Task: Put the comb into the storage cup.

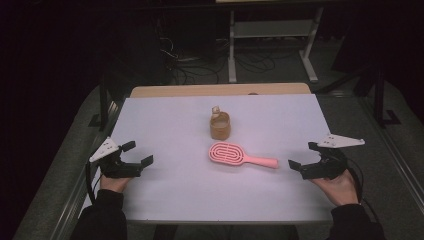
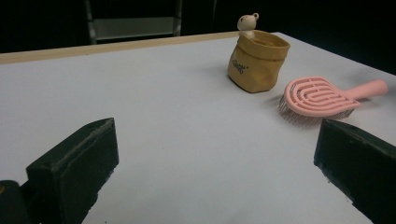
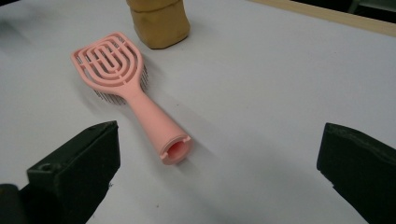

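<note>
- Two tools wide open, grasping nothing: your left tool (image 1: pixel 137 153) at 8 o'clock, right tool (image 1: pixel 303 155) at 4.
- Pink hairbrush (image 1: pixel 240 155) lies between them on the worktop (image 1: pixel 165 120), untouched.

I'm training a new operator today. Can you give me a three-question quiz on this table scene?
1. True or false: the pink hairbrush lies bristles down.
2. What stands just behind the brush? A) tan pouch B) glass jar C) metal tin
3. Toward which gripper does the brush handle point?

Key: 1 true. 2 A, the tan pouch. 3 the right gripper; it and the left gripper are open and hold nothing.
</note>
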### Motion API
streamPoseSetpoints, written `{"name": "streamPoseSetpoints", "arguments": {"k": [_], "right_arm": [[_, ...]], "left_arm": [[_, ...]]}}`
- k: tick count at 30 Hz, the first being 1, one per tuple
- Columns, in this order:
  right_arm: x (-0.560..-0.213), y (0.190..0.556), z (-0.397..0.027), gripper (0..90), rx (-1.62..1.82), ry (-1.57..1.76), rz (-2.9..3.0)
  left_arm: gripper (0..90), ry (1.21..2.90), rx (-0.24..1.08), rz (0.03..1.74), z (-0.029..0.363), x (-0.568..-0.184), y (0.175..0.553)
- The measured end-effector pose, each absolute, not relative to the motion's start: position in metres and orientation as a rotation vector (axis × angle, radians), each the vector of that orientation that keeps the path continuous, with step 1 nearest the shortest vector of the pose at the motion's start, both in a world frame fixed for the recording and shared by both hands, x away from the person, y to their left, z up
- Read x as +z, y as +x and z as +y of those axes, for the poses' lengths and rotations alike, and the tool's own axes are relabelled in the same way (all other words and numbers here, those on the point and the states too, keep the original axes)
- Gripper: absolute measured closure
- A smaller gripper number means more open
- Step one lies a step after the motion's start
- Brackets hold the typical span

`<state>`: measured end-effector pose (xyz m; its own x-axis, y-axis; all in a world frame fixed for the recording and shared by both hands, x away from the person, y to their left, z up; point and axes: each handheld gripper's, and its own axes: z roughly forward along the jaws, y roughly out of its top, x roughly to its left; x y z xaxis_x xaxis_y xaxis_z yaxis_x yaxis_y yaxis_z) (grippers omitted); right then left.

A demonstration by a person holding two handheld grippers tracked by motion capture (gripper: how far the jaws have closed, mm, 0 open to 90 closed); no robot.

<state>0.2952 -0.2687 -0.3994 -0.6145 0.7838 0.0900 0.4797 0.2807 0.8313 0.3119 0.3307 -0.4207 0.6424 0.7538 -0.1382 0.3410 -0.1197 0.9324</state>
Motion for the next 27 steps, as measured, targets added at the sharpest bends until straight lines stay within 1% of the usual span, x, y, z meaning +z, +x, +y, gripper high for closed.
{"name": "streamPoseSetpoints", "arguments": {"k": [7, 27], "right_arm": [[-0.388, 0.306, -0.266, 0.0, 1.228, 1.131, 2.264], [-0.376, 0.328, -0.253, 0.0, 1.182, 1.076, 2.358]], "left_arm": [[0.0, 1.714, 0.452, 0.900, 0.331, -0.421, 0.312], [0.0, 1.725, 0.451, 0.890, 0.329, -0.421, 0.313]]}}
